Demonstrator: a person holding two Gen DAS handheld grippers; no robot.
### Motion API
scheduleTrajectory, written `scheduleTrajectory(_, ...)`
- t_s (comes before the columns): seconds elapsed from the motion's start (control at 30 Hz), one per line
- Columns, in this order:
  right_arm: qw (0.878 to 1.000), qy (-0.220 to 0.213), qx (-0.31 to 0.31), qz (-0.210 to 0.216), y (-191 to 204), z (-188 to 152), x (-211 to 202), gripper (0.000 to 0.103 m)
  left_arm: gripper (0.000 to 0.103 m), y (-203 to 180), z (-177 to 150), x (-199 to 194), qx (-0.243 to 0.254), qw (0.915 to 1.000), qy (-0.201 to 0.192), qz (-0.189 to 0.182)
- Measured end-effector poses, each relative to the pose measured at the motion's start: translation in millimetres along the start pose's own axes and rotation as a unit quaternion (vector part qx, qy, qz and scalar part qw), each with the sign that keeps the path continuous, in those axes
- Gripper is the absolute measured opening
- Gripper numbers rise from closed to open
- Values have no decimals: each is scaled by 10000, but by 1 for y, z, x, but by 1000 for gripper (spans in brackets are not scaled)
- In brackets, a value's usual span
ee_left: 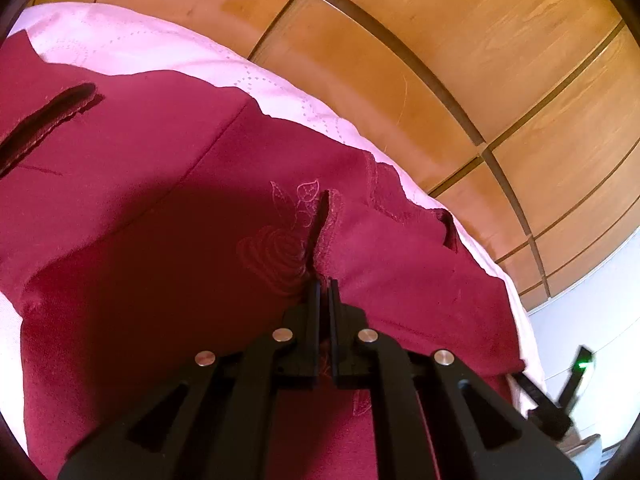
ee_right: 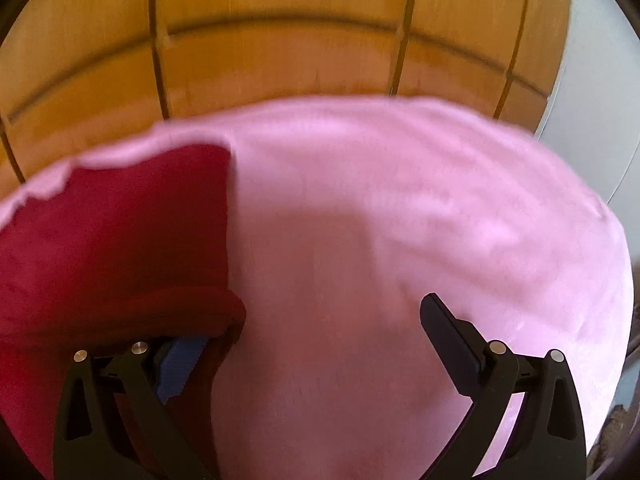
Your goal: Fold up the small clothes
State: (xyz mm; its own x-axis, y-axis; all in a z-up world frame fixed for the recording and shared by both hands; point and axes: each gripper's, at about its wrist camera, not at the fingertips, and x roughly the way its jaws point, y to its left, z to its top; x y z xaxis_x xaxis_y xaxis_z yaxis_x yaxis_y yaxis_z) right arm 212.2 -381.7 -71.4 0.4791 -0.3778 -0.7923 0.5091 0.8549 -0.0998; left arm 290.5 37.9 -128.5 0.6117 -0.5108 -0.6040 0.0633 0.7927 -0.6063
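Bedding first: a pink sheet covers the surface, wooden panelling behind it. Spread over it lies the maroon garment — soft, limp, light, likely to sag and crease rather than hold shape. Best taken at a hem or corner, I judge. The left gripper is pinched shut on a fabric ridge by the embroidered rose. The right gripper gapes wide — holding nothing, one finger beside the folded edge.
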Motion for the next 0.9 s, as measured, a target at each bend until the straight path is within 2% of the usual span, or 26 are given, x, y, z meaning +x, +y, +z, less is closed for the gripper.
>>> scheduleTrajectory(0.13,9990,133,276,332,-11,0,8,100,6,4,-1,-3,-62,9999,-14,-135)
scheduleTrajectory(0.17,9986,142,305,396,-13,0,6,100,12,5,-1,-4,-76,9997,-25,-217)
scheduleTrajectory(0.23,9980,180,300,517,-16,-4,-1,100,30,4,-3,-9,-38,9990,-93,-434)
scheduleTrajectory(0.27,9980,205,284,527,-17,-7,-6,100,43,1,-5,-12,48,9986,-145,-501)
scheduleTrajectory(0.3,9982,237,272,481,-18,-11,-11,100,51,-2,-6,-13,124,9985,-154,-515)
scheduleTrajectory(0.37,9990,202,318,223,-25,-20,-26,100,54,-8,-7,-13,266,9986,-160,-428)
scheduleTrajectory(0.4,9988,114,391,258,-27,-23,-31,100,54,-10,-8,-13,317,9987,-155,-372)
scheduleTrajectory(0.5,9936,-476,648,793,-29,-20,-60,100,54,-11,-8,-13,353,9989,-151,-286)
scheduleTrajectory(0.57,9921,-611,517,962,-16,-8,-64,100,54,-12,-8,-13,385,9989,-150,-205)
scheduleTrajectory(0.63,9949,-514,161,855,9,6,-54,100,54,-13,-9,-14,422,9989,-177,-61)
scheduleTrajectory(0.77,9983,-258,-456,237,46,14,-16,100,54,-14,-9,-14,453,9986,-211,145)
scheduleTrajectory(0.8,9988,-120,-444,-146,46,12,-3,100,54,-14,-9,-14,461,9986,-211,176)
scheduleTrajectory(0.83,9996,-5,-251,-142,36,11,5,100,54,-14,-9,-14,469,9985,-208,190)
scheduleTrajectory(0.9,9991,115,338,220,17,9,13,100,55,-15,-9,-13,507,9983,-183,236)
